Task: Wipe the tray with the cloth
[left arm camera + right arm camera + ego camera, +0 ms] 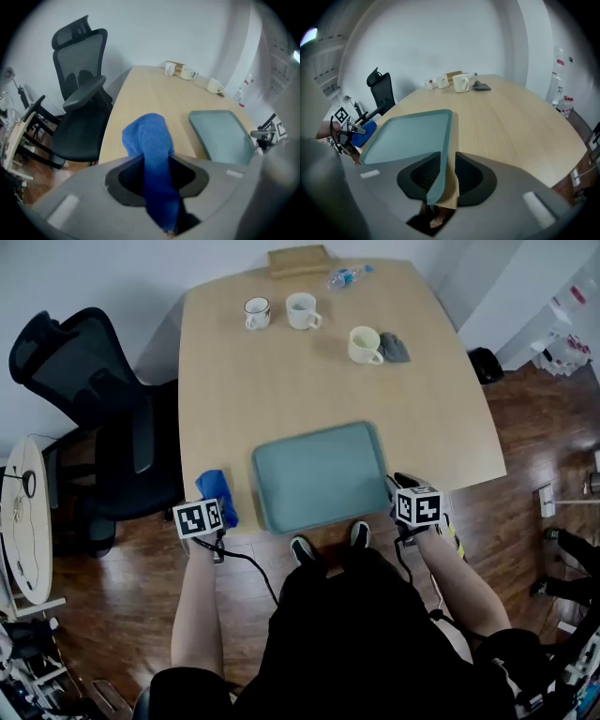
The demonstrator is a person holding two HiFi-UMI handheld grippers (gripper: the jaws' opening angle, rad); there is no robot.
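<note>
- A pale wooden tabletop (309, 390) fills the head view, narrowing toward its far end.
- A black mesh office chair (103, 427) stands at the tabletop's left side, off the near corner.
- The teal tray (321, 474) lies flat at the near edge, straight in front of the person, its surface bare.
- The right gripper (443, 176) sits at the tray's near right corner, its jaws closed on the raised rim.
- The left gripper (157, 178) is held at the tabletop's near left edge, just beside the tray, its jaws clamped on the blue cloth (150, 140).
- The cloth stands bunched above the jaws, clear of the tray and not touching it.
- A flat wooden box (298, 260) rests at the far end.
- Three pale mugs (302, 310) stand on the far half, two close together and one off to the right.
- A clear water bottle (345, 277) lies on its side near the box.
- A small dark grey object (394, 347) lies against the right-hand mug.
</note>
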